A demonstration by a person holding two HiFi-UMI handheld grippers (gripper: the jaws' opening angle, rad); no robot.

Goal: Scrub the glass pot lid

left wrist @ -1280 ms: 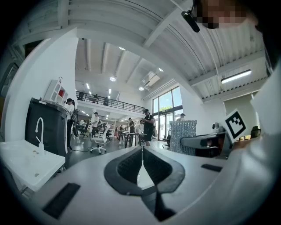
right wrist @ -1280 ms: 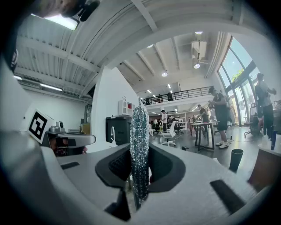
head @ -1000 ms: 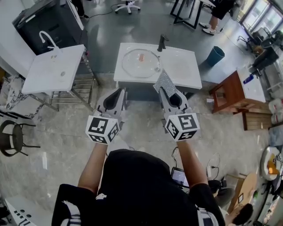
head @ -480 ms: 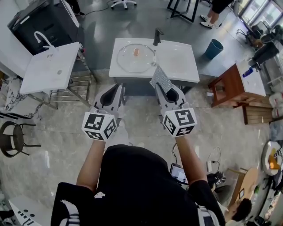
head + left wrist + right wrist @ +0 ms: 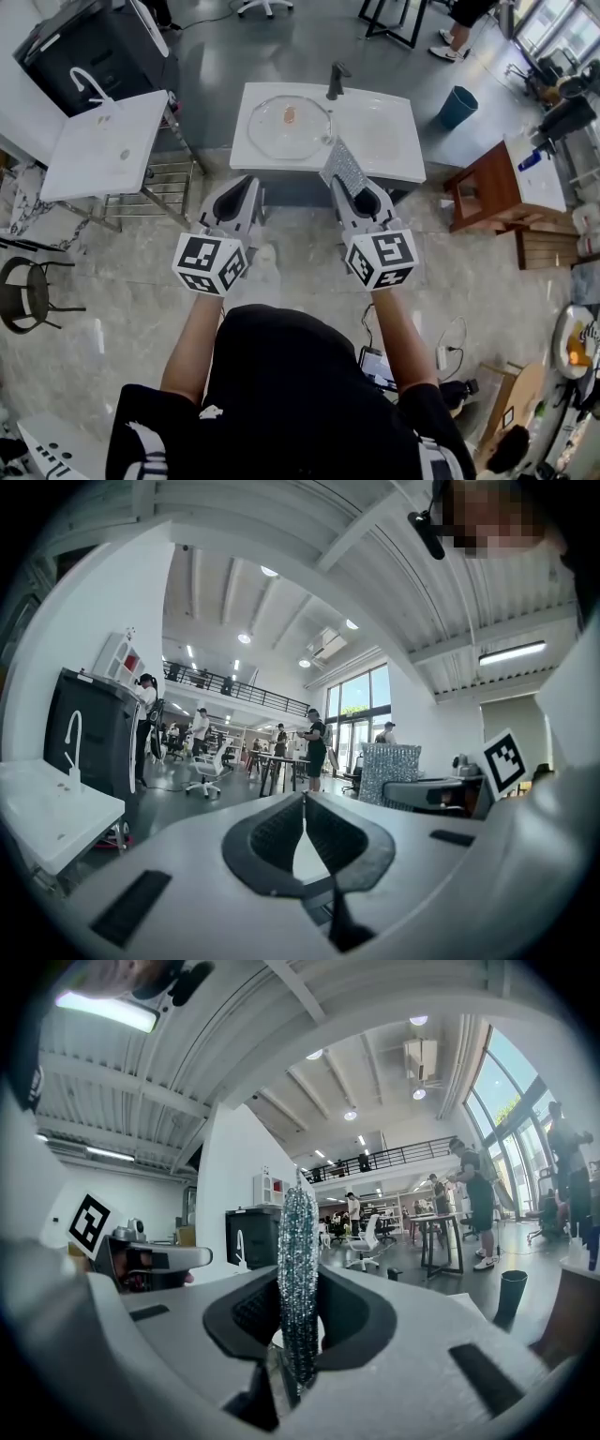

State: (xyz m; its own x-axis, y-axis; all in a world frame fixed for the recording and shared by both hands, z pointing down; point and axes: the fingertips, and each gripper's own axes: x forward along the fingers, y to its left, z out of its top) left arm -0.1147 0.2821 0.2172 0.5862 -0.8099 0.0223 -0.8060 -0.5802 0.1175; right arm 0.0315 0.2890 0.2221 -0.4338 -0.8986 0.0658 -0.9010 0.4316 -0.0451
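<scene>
The round glass pot lid (image 5: pixel 289 127) with an orange knob lies in the basin of the white sink counter (image 5: pixel 384 141), far ahead of both grippers. My left gripper (image 5: pixel 250 186) is held level in front of the counter. Its jaws are shut with nothing between them (image 5: pixel 302 799). My right gripper (image 5: pixel 341 190) is beside it, shut on a silvery scrubbing cloth (image 5: pixel 344 168) that stands up between the jaws (image 5: pixel 298 1269) and overlaps the counter's front edge in the head view.
A black faucet (image 5: pixel 336 80) stands at the counter's back. A second white sink unit (image 5: pixel 103 145) and a black cabinet (image 5: pixel 89 47) are at the left. A blue bin (image 5: pixel 457 106) and a wooden table (image 5: pixel 492 197) are at the right. People stand in the background.
Both grippers have shifted a little in front of the sink counter. The right one still holds the cloth, and the left stays shut.
</scene>
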